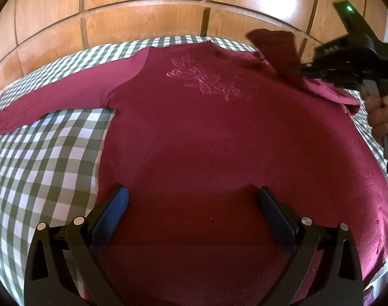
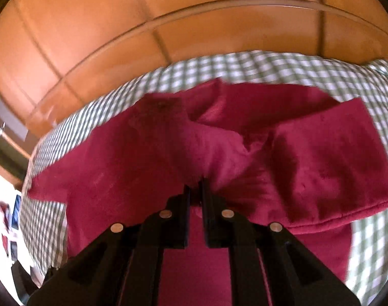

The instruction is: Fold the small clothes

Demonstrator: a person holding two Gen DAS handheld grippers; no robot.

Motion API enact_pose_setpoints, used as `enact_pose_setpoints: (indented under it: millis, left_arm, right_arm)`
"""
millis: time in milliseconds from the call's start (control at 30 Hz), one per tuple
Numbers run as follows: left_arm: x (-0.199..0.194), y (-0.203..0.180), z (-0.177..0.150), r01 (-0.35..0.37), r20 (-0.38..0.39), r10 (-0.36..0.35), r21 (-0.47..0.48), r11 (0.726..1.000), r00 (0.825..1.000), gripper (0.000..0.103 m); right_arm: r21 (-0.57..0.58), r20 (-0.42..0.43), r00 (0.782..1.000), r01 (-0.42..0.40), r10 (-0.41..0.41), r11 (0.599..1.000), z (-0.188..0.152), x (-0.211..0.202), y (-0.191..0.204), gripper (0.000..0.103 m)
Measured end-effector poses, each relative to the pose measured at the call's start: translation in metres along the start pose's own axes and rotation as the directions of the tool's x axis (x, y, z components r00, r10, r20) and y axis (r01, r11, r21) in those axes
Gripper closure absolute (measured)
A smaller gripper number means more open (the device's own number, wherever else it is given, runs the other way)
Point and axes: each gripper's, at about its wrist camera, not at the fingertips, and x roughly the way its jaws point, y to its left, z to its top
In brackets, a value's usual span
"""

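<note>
A maroon long-sleeved top (image 1: 194, 132) with pale flower embroidery (image 1: 209, 79) lies flat on a green-and-white checked cloth (image 1: 41, 153). One sleeve (image 1: 53, 102) stretches out to the left. My left gripper (image 1: 192, 199) is open, its blue pads over the lower body of the top. My right gripper (image 2: 195, 186) is shut on the other sleeve (image 2: 334, 158) and holds it lifted, the cuff hanging to the right. In the left wrist view the right gripper (image 1: 306, 72) is at the top right, with the sleeve (image 1: 275, 48) raised above the shoulder.
A wooden panelled wall (image 1: 168, 17) rises behind the checked surface. The person's hand (image 1: 379, 112) grips the right handle at the right edge. The checked surface's left edge (image 2: 36, 178) drops off, with blurred objects below it.
</note>
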Motion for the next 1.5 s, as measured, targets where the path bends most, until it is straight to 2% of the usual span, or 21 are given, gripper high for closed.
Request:
enact_pose_setpoints:
  millis: [33, 100, 233, 300, 400, 467, 600, 767, 833, 867, 933, 967, 1000, 1067, 1200, 1267, 1400, 1500]
  left_arm:
    - [0.0, 0.0, 0.001, 0.002, -0.009, -0.002, 0.0, 1.0, 1.0, 0.004]
    - [0.0, 0.001, 0.005, 0.005, -0.031, -0.005, 0.001, 1.0, 1.0, 0.004]
    - [-0.006, 0.007, 0.017, 0.031, -0.06, -0.034, -0.056, 0.998, 0.998, 0.005]
    - [-0.009, 0.013, 0.026, 0.077, -0.058, -0.084, -0.114, 0.99, 0.995, 0.011]
    - [-0.004, 0.015, 0.045, 0.142, -0.066, -0.155, -0.161, 0.977, 0.986, 0.029]
    - [0.001, 0.01, 0.061, 0.191, -0.068, -0.204, -0.164, 0.968, 0.977, 0.034]
    - [0.015, -0.008, 0.095, 0.27, -0.059, -0.285, -0.185, 0.945, 0.957, 0.034]
    - [0.057, -0.032, 0.134, 0.281, -0.108, -0.311, -0.225, 0.933, 0.944, 0.034]
    - [0.077, -0.043, 0.145, 0.28, -0.135, -0.316, -0.234, 0.931, 0.939, 0.045]
    - [0.084, -0.047, 0.149, 0.281, -0.15, -0.321, -0.238, 0.93, 0.935, 0.058]
    - [0.101, -0.054, 0.157, 0.286, -0.179, -0.334, -0.251, 0.925, 0.925, 0.074]
    - [0.104, -0.056, 0.161, 0.291, -0.18, -0.339, -0.249, 0.924, 0.923, 0.086]
    - [0.103, -0.055, 0.165, 0.299, -0.182, -0.348, -0.25, 0.921, 0.92, 0.087]
    - [0.089, -0.048, 0.175, 0.344, -0.118, -0.384, -0.261, 0.902, 0.916, 0.088]
    - [0.05, -0.019, 0.197, 0.393, 0.001, -0.409, -0.275, 0.877, 0.913, 0.088]
    - [0.035, -0.005, 0.203, 0.387, 0.029, -0.394, -0.26, 0.885, 0.919, 0.088]
    - [0.038, 0.018, 0.2, 0.307, 0.003, -0.315, -0.226, 0.924, 0.949, 0.088]
    - [0.053, 0.035, 0.191, 0.272, -0.035, -0.289, -0.244, 0.931, 0.957, 0.088]
  right_arm:
    - [-0.01, 0.001, 1.0, 0.001, -0.001, 1.0, -0.001, 0.002, 0.006, 0.085]
    - [0.002, 0.012, 1.0, -0.029, 0.029, 1.0, -0.002, -0.002, 0.008, 0.046]
    - [0.063, 0.087, 0.993, -0.088, 0.082, 0.994, -0.017, -0.034, -0.011, 0.026]
    - [0.093, 0.106, 0.99, -0.104, 0.094, 0.99, -0.03, -0.049, -0.024, 0.018]
    - [0.122, 0.103, 0.99, -0.106, 0.094, 0.987, -0.058, -0.066, -0.048, 0.017]
    - [0.155, 0.097, 0.992, -0.093, 0.079, 0.984, -0.078, -0.075, -0.067, 0.016]
    - [0.234, 0.098, 0.994, -0.079, 0.057, 0.969, -0.102, -0.085, -0.098, 0.016]
    - [0.302, 0.136, 0.989, -0.101, 0.062, 0.948, -0.107, -0.097, -0.125, 0.016]
    - [0.33, 0.153, 0.986, -0.119, 0.071, 0.936, -0.101, -0.098, -0.136, 0.015]
    - [0.345, 0.159, 0.984, -0.128, 0.076, 0.93, -0.097, -0.097, -0.14, 0.014]
    - [0.377, 0.172, 0.981, -0.146, 0.086, 0.915, -0.092, -0.094, -0.15, 0.013]
    - [0.394, 0.18, 0.979, -0.159, 0.093, 0.905, -0.088, -0.091, -0.155, 0.013]
    - [0.403, 0.184, 0.978, -0.167, 0.099, 0.9, -0.086, -0.09, -0.157, 0.013]
    - [0.419, 0.196, 0.973, -0.191, 0.117, 0.888, -0.079, -0.085, -0.162, 0.013]
    - [0.418, 0.224, 0.965, -0.224, 0.139, 0.88, -0.06, -0.076, -0.166, 0.012]
    - [0.409, 0.233, 0.962, -0.23, 0.142, 0.883, -0.051, -0.074, -0.164, 0.012]
    - [0.368, 0.261, 0.947, -0.277, 0.188, 0.888, -0.041, -0.086, -0.151, 0.012]
    - [0.311, 0.285, 0.939, -0.28, 0.192, 0.908, -0.03, -0.095, -0.138, 0.012]
